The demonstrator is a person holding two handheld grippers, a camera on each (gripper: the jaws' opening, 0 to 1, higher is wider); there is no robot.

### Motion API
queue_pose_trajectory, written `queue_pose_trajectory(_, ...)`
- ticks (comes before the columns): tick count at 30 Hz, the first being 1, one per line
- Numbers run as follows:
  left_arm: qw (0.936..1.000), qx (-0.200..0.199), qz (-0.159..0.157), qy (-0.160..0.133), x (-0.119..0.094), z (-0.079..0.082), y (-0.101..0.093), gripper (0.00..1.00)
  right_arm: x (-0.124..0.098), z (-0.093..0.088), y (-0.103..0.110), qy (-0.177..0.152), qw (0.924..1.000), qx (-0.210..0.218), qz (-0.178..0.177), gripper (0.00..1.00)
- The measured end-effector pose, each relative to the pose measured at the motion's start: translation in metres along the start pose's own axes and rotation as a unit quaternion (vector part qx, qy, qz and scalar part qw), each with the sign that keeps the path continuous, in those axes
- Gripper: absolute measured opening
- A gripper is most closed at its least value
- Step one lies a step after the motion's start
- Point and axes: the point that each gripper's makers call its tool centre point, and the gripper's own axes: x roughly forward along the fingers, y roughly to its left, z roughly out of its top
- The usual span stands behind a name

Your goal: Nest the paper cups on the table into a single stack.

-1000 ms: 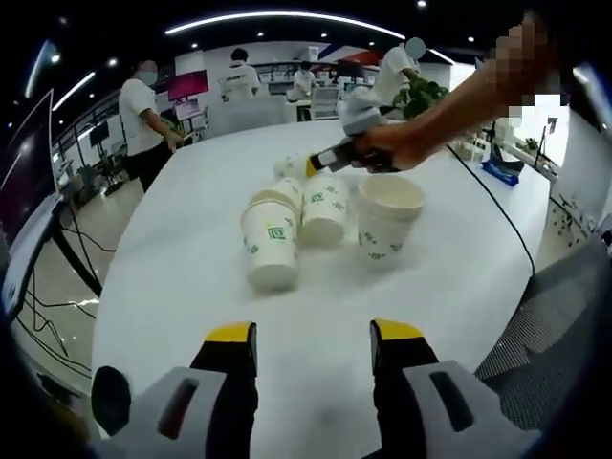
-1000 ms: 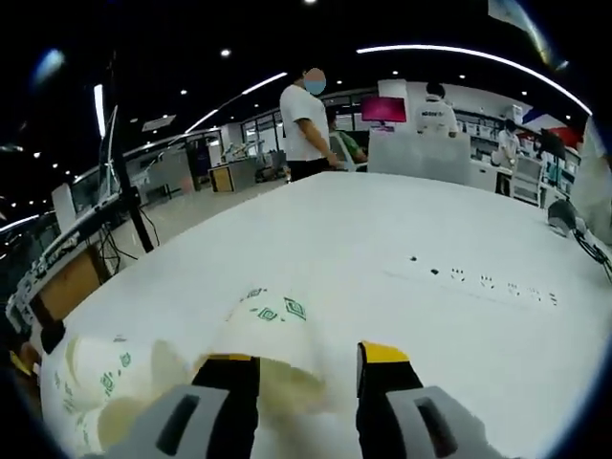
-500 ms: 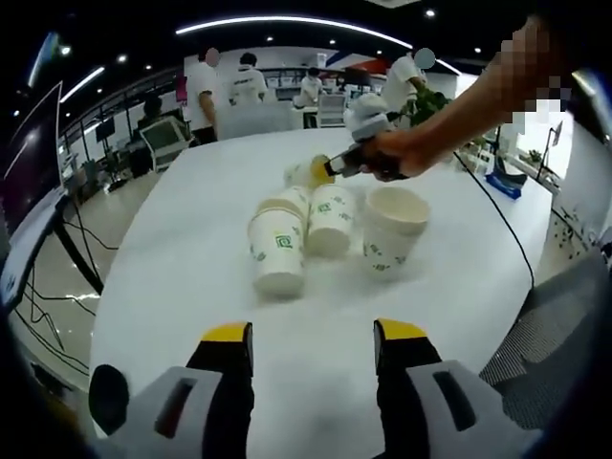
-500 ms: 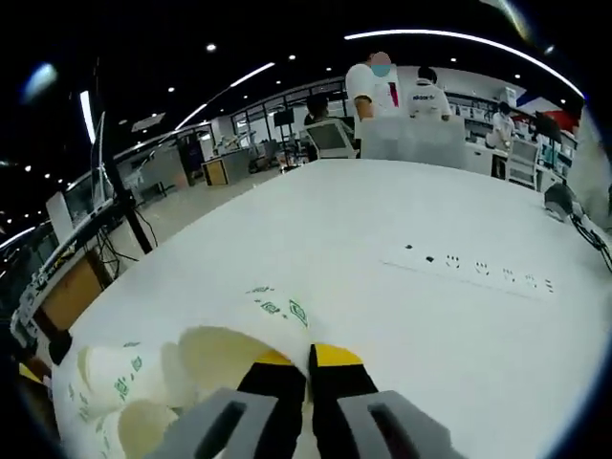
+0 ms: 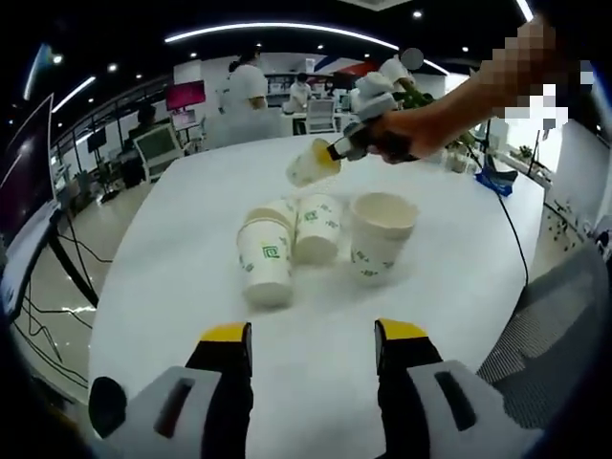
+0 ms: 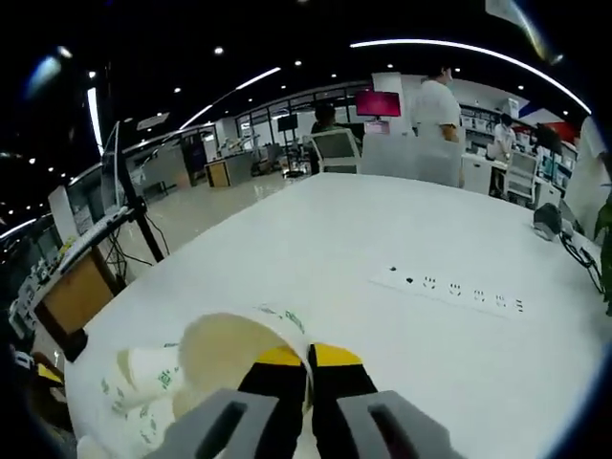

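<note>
Above the white tabletop (image 5: 172,287), right hand-held gripper (image 5: 337,151) raised on an outstretched arm, hand (image 5: 406,134) wrapped round its grip, jaws clamped on the rim of a paper cup (image 5: 308,167) held tilted, clear of the surface. Below it, three more paper cups (image 5: 320,239) clustered mid-table. Left hand-held gripper (image 5: 314,335) low and near, jaws apart, well short of the cluster. From the right gripper view: held cup's open mouth (image 6: 225,354) just beside the closed tips, power strip (image 6: 457,290) beyond.

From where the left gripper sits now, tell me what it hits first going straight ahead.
Likely the paper cups standing on the white table. The left gripper, jaws open, points at the upside-down cup and the upright cup; which comes first is unclear.
</note>
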Motion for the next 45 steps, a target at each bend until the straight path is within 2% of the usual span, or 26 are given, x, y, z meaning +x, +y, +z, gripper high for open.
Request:
queue_pose_trajectory(4,1.0,0.002,0.003,-0.003,-0.001,0.001,0.001,0.49,-0.021,0.004,0.006,-0.001,1.0,0.0,-0.003,0.0)
queue_pose_trajectory(6,1.0,0.003,0.004,-0.006,-0.002,0.003,0.001,0.49,-0.023,0.001,0.007,-0.003,1.0,0.0,-0.002,0.0)
queue_pose_trajectory(8,1.0,0.004,0.003,-0.008,-0.002,0.004,0.001,0.49,-0.036,0.007,0.012,-0.008,1.0,0.002,0.003,0.0)
queue_pose_trajectory(10,0.9999,0.008,0.002,-0.009,-0.002,0.004,0.0,0.49,-0.049,0.005,0.023,-0.008,0.9998,0.01,0.014,0.0)
queue_pose_trajectory(12,0.9999,0.011,0.001,-0.011,-0.002,0.006,-0.001,0.49,-0.049,0.0,0.023,-0.007,0.9999,0.0,0.013,0.0)
queue_pose_trajectory(15,0.9998,0.016,-0.001,-0.012,-0.003,0.008,-0.003,0.49,-0.069,-0.001,0.03,-0.007,0.9998,-0.009,0.017,0.0)
queue_pose_trajectory(17,0.9998,0.018,-0.003,-0.012,-0.003,0.008,-0.004,0.49,-0.072,0.002,0.028,-0.008,0.9997,-0.016,0.018,0.0)
queue_pose_trajectory(22,0.9996,0.024,-0.007,-0.014,-0.003,0.009,-0.006,0.49,-0.093,-0.002,0.04,-0.01,0.999,-0.035,0.023,0.0)
queue_pose_trajectory(34,0.9994,0.026,-0.01,-0.019,-0.003,0.01,-0.008,0.49,-0.122,-0.019,0.051,0.003,0.996,-0.083,0.034,0.0)
queue_pose_trajectory(38,0.9994,0.027,-0.012,-0.017,-0.004,0.01,-0.01,0.49,-0.137,-0.027,0.065,0.006,0.995,-0.092,0.039,0.0)
queue_pose_trajectory(45,0.9993,0.029,-0.015,-0.016,-0.003,0.01,-0.013,0.49,-0.146,-0.031,0.072,0.005,0.9935,-0.103,0.048,0.0)
